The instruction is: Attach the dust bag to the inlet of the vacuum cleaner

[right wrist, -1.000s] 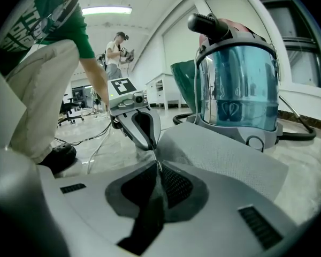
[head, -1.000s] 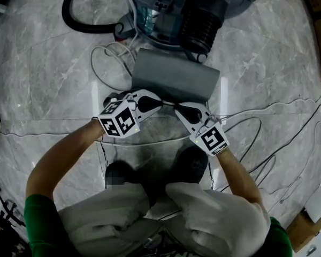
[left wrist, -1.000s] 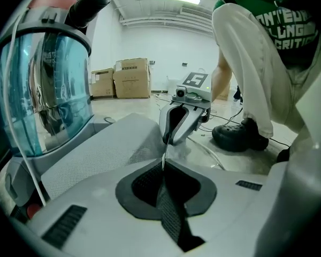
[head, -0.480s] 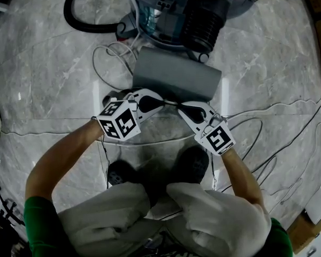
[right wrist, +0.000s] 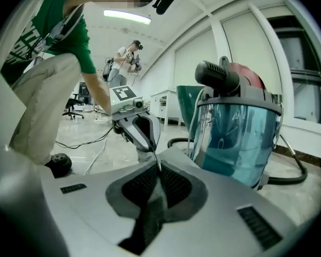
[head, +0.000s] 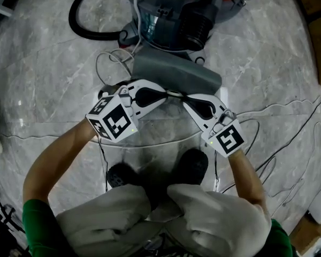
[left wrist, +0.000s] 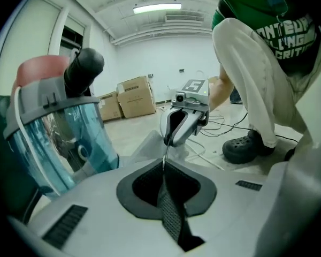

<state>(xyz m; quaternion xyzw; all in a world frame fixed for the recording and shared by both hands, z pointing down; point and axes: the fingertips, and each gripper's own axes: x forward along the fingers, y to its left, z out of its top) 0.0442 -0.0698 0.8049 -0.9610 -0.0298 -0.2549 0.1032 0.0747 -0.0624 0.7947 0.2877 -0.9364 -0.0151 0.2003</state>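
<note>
A grey dust bag (head: 176, 75) lies on the marble floor just in front of the vacuum cleaner (head: 176, 15), which has a red top and a blue see-through canister (left wrist: 69, 138). My two grippers face each other over the bag's near edge. The left gripper (head: 167, 93) is shut on that thin edge, and the right gripper (head: 178, 95) is shut on it from the other side. In the left gripper view the jaws (left wrist: 163, 167) pinch a thin strip that runs to the right gripper (left wrist: 182, 123). The right gripper view shows its tips (right wrist: 159, 170) against the left gripper (right wrist: 139, 126).
A black hose (head: 81, 28) curls at the vacuum's left. White and black cables (head: 267, 123) trail over the floor on both sides. The person's dark shoes (head: 191, 166) stand just behind the grippers. Cardboard boxes (left wrist: 134, 96) sit far off, and another person (right wrist: 124, 60) stands in the background.
Both grippers have risen together with the bag's near edge and shifted toward the vacuum. The bag now looks tilted up and shorter from above.
</note>
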